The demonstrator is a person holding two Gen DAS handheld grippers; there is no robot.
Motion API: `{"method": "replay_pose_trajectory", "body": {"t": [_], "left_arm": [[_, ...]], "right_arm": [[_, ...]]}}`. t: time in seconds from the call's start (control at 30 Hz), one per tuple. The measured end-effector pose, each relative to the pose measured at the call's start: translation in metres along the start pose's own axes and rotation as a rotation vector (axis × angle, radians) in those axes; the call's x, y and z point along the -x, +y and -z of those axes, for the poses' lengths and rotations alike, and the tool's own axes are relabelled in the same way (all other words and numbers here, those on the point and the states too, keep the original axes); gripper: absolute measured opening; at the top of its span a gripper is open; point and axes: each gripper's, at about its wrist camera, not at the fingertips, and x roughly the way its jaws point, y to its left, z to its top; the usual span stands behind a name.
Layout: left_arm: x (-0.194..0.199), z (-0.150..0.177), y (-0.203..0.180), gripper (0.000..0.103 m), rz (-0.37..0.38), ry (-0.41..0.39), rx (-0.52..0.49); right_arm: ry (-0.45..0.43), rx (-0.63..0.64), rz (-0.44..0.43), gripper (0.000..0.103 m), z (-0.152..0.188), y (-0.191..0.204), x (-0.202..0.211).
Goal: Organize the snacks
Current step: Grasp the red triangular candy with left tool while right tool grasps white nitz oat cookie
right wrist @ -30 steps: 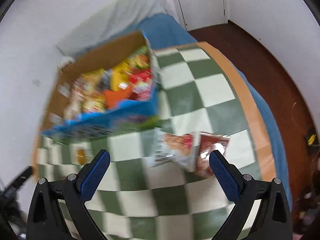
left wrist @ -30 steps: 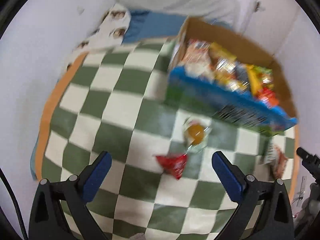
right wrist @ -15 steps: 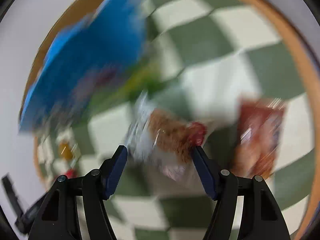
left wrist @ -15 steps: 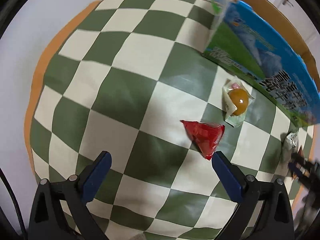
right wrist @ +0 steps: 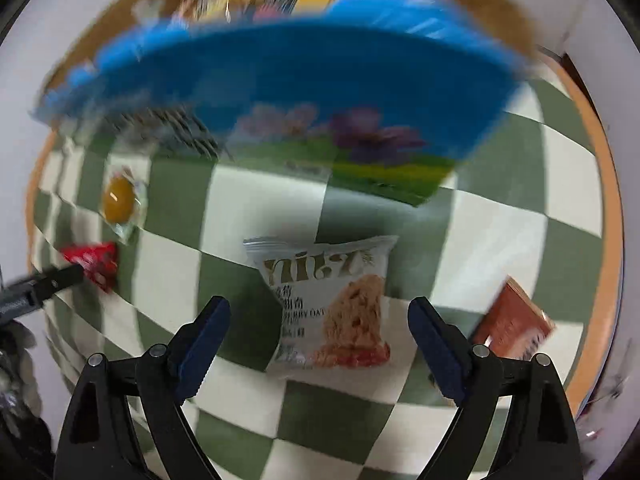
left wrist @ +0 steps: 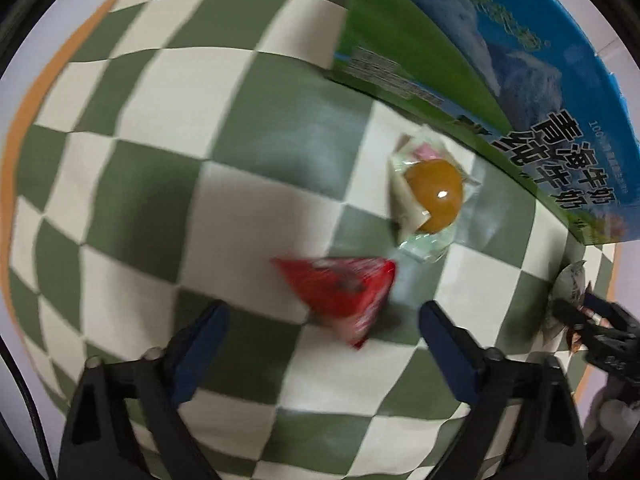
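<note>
A red triangular snack packet (left wrist: pixel 344 294) lies on the green-and-cream checked cloth (left wrist: pixel 160 184), just ahead of my open left gripper (left wrist: pixel 324 332). An orange jelly cup in clear wrap (left wrist: pixel 434 196) lies beyond it, beside the blue milk carton box (left wrist: pixel 500 68). My open right gripper (right wrist: pixel 318 322) straddles a white oat-biscuit packet (right wrist: pixel 336 300). A brown-red packet (right wrist: pixel 514 326) lies to its right. The red packet (right wrist: pixel 94 262) and the jelly cup (right wrist: pixel 118 200) show at the left of the right wrist view, with the left gripper's tip touching the red packet.
The blue box (right wrist: pixel 304 92) holds several bright snack packets and stands at the back of the cloth. The cloth has an orange border (right wrist: pixel 600 208) where the surface ends. The right gripper's fingers (left wrist: pixel 600 320) show at the right edge of the left wrist view.
Both grippers have dropped close to the cloth. The left now has the red packet just ahead of its fingers. The right has moved over the white oat packet and its jaws have opened wider again.
</note>
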Motion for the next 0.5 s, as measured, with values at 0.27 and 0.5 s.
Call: {"method": "replay_pose_trajectory", "body": {"t": [0.27, 0.5], "left_arm": [[-0.014, 0.001, 0.002, 0.044, 0.029, 0.008, -0.006], [-0.008, 0.052, -0.005, 0.043, 0.080, 0.099, -0.092]], "right_arm": [[-0.023, -0.127, 0.008, 0.060, 0.004, -0.007, -0.013], [0.056, -0.136, -0.049, 0.059, 0.054, 0.009, -0.017]]}}
